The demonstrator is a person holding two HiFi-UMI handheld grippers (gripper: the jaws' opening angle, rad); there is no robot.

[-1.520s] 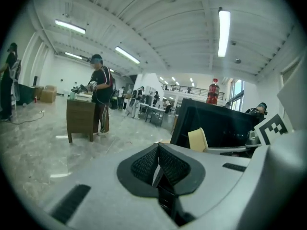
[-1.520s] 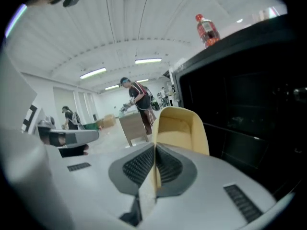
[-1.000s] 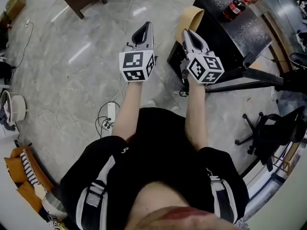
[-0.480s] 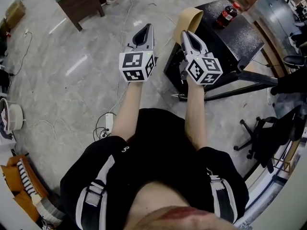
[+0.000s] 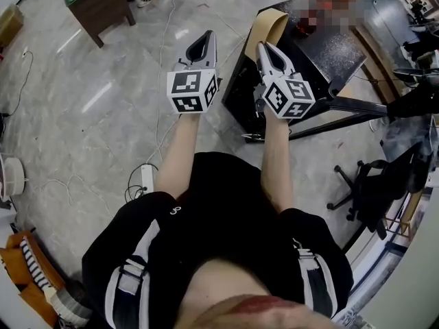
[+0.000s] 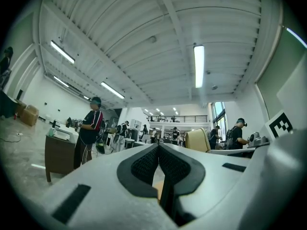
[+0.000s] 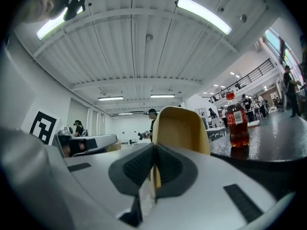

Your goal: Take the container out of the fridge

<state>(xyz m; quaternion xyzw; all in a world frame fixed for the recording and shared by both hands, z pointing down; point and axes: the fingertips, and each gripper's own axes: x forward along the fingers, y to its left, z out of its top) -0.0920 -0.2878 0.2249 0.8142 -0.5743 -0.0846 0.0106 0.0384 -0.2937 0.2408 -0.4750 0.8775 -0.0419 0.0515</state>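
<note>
L tongs & R tongs: both clenched, nothing btwn jaws, held out fwd over the floor.
Container + fridge: in no view, so location can't be given.
Risks (est.): R tongs are just beside the black counter. A wide swing could clip its edge or tip the cola bottle. Floor cables near feet = trip hazard.
Count: tongs x2, counter x1, bottle x1, tan seat back x1, containers seen x0.

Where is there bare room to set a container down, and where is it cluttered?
Bare: the black speckled tabletop beside the cola bottle, and the grey marble floor between the brown wooden desk and the tan chair. Crowded: black stand legs and black office chair at right; white power strip with cables beside the person's left leg.
</note>
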